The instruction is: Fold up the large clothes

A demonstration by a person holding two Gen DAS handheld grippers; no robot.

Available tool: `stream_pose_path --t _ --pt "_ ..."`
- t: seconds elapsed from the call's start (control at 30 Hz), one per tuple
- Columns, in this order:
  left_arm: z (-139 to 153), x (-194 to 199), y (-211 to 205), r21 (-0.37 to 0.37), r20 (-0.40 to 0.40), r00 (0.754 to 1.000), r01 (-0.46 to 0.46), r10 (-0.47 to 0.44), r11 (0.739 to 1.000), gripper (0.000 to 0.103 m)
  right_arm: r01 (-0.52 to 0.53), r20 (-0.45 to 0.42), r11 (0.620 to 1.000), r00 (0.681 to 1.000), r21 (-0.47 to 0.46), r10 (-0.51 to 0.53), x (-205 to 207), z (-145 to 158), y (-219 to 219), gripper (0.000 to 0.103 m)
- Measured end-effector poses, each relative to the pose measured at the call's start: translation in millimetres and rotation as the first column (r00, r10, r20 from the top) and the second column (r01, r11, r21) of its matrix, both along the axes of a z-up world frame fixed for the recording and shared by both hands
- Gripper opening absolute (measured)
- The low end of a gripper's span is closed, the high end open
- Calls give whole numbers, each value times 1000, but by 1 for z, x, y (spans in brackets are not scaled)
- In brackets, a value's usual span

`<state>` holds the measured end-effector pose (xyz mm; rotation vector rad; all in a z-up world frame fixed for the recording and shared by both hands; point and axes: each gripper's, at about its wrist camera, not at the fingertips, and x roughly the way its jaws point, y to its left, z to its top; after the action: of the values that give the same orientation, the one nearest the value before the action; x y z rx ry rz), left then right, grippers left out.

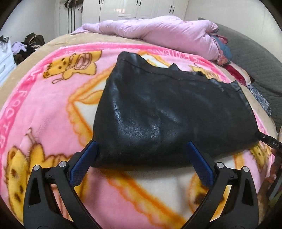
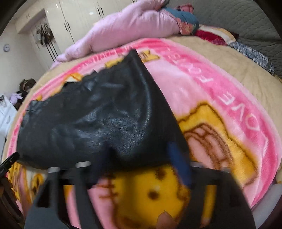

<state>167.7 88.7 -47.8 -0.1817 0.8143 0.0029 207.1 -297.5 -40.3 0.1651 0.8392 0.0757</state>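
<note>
A black leather garment (image 1: 158,112) lies folded on a pink cartoon blanket (image 1: 44,109) on the bed. My left gripper (image 1: 141,146) is open, its blue-padded fingers (image 1: 88,158) straddling the garment's near left edge. In the right wrist view the same garment (image 2: 98,119) fills the middle. My right gripper (image 2: 139,149) is open and blurred, with its fingers (image 2: 178,158) either side of the garment's near right corner. The right gripper's tip also shows at the garment's right corner in the left wrist view (image 1: 269,139).
A lilac duvet (image 1: 158,33) is heaped at the far side of the bed, with a grey quilted headboard (image 1: 255,58) to the right. White wardrobes (image 1: 134,8) stand behind. A white drawer unit (image 1: 6,59) and clutter sit at the far left.
</note>
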Motion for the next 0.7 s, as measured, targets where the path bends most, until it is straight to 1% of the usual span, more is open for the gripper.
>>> stream_pose_path --t 0.13,0.17,0.2,0.23,0.47,0.57,0.7 --pt "6 -6 4 -5 7 1000 -1 1 1000 95 -42 111 999 993 -8 42 -16 20 9 80" --pt "7 -8 5 -5 9 1000 1 -1 1000 95 -51 127 999 990 -14 53 -18 23 11 80" --pt "8 -8 5 -5 9 1000 1 -1 1000 95 -61 147 998 987 -25 64 -20 27 15 82" --pt "10 -10 6 -7 14 1000 0 0 1000 95 -72 161 997 984 -35 76 -23 29 19 87" --pt "22 -18 18 -14 48 999 -24 25 1000 95 -164 186 983 966 -86 178 -30 36 48 89" --pt "23 -19 25 -21 52 998 -37 38 999 95 -196 198 974 956 -113 215 -36 39 64 90" --pt "23 -20 33 -26 49 997 -54 55 998 95 -245 207 961 941 -127 268 -40 41 84 90"
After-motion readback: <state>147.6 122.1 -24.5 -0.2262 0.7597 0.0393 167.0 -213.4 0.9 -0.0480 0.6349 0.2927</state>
